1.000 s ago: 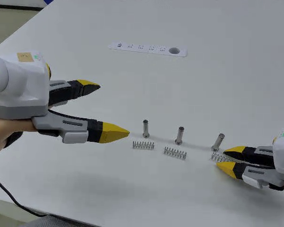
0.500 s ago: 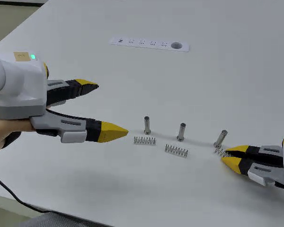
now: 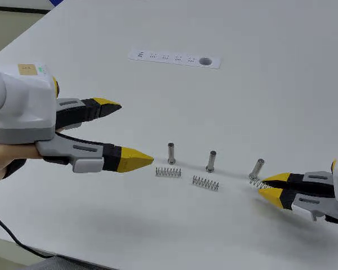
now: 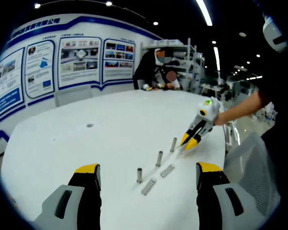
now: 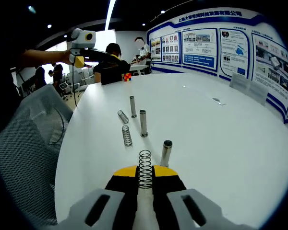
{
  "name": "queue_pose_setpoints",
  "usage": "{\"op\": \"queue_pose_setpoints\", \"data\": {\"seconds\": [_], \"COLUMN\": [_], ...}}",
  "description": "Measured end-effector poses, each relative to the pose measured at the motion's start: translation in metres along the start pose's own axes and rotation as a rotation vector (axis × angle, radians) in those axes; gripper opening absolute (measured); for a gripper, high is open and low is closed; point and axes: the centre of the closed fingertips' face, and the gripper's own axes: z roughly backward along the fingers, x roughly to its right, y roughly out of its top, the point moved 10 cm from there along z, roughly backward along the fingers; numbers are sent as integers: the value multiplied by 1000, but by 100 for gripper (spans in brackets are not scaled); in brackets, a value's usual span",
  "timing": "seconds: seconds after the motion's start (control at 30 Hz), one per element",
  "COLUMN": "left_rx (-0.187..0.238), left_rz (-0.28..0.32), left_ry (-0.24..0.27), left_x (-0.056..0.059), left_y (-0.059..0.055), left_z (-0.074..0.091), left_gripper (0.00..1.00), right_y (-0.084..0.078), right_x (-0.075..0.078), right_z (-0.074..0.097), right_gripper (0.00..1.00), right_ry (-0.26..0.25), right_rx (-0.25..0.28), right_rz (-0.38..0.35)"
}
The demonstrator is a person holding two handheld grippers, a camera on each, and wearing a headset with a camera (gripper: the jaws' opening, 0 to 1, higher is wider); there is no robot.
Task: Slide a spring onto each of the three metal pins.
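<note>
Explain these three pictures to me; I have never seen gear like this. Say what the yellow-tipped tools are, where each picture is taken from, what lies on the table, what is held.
No robot here: a person holds a two-jaw tool in each hand. The wide picture comes from a headset camera looking down at the white table. Each round picture comes from a camera riding on one tool, looking along its jaws. The left hand-held gripper is open and empty. The right hand-held gripper is shut on a third spring beside the right pin. The left pin and middle pin stand upright, with the left spring and middle spring lying loose before them.
</note>
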Motion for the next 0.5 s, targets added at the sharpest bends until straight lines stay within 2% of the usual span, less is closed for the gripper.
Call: {"op": "queue_pose_setpoints", "data": {"seconds": [0.13,0.27,0.37,0.5], "left_rx": [47,54,59,72], "left_rz": [13,-2,-20,-30], "left_ry": [-52,-90,-143,-196], "left_x": [9,16,27,38], "left_y": [7,11,15,19], "left_z": [-8,-19,-29,-39], "left_gripper": [82,79,77,75], "right_y": [28,50,70,89], "right_x": [-6,-7,-10,-18], "right_z": [8,15,20,23], "right_gripper": [11,11,11,11], "right_ry": [52,85,114,158], "right_rx": [19,34,49,55], "right_rz": [37,59,95,134]}}
